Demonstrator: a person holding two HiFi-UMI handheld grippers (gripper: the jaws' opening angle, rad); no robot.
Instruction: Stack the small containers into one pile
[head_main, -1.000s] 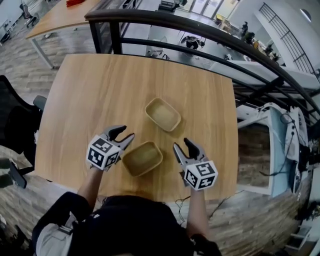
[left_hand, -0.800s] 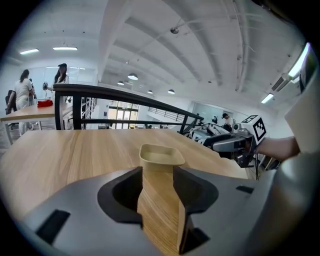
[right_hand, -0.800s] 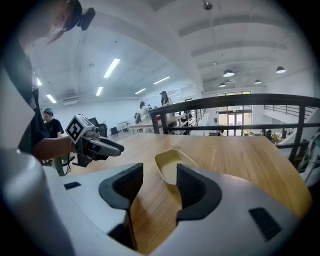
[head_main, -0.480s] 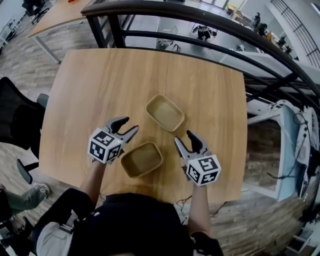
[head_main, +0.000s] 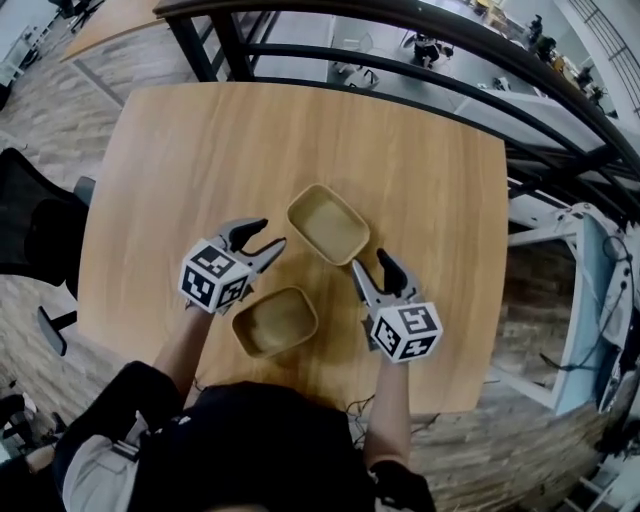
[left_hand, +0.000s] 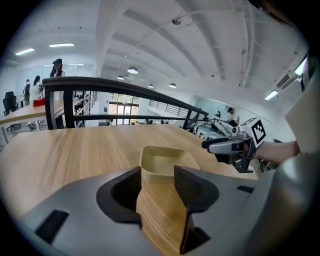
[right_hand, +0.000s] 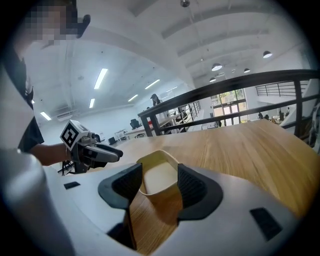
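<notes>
On the table (head_main: 190, 150), mid-board: the far container (head_main: 328, 222), shallow tan tray, mouth up, empty. All places below are taken from it.

- Near container (head_main: 275, 321): apart from it, on the person's side and a little left. Also mouth up and empty. Nothing stacked yet.
- Left gripper (head_main: 268, 234): just beside its left end, tips aimed at it. Jaws wide and have just been opening; they hold nothing. In the left gripper view the tray (left_hand: 167, 162) sits dead ahead, framed in the gap.
- Right gripper (head_main: 369, 262): just beside its right near corner, likewise aimed in. Jaws wide, just been opening, no hold. The right gripper view frames the same tray (right_hand: 157, 175) in the gap, with the other tool (right_hand: 95, 152) beyond on the left.
- The wide lens makes it hard to say whether either pair of tips already straddles the rim or stops just short; no pad presses on it.

Reading: both tools converge on this tray with jaws spread, probably to take it by opposite walls and carry it level to the near one.

Axis: the far tray's long axis runs diagonally in the head view, from far-left to near-right. The near tray's runs the other diagonal, so I judge a turn will be needed before nesting.
</notes>
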